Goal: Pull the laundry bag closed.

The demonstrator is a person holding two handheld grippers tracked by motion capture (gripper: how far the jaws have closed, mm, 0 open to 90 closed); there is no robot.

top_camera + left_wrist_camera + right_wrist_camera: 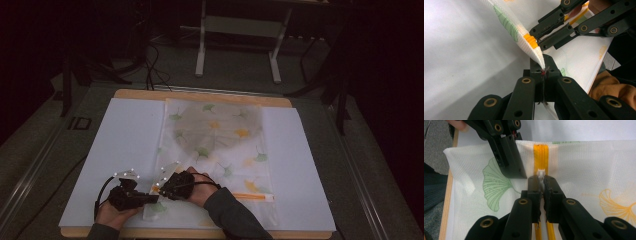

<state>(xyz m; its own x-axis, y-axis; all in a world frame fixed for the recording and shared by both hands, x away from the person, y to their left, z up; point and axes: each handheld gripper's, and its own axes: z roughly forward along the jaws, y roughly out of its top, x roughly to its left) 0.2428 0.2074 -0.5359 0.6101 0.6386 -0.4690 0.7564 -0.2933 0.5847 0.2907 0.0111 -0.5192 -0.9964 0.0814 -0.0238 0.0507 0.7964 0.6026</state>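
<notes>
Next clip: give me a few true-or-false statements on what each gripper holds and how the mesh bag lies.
1. The left gripper is shut on the mesh bag's edge. True.
2. The right gripper pinches the white zipper pull. True.
3. The zipper tape is blue. False: it is orange.
4. The bag is printed with red stars. False: green and orange ginkgo leaves.
5. The bag lies on a white sheet. True.
</notes>
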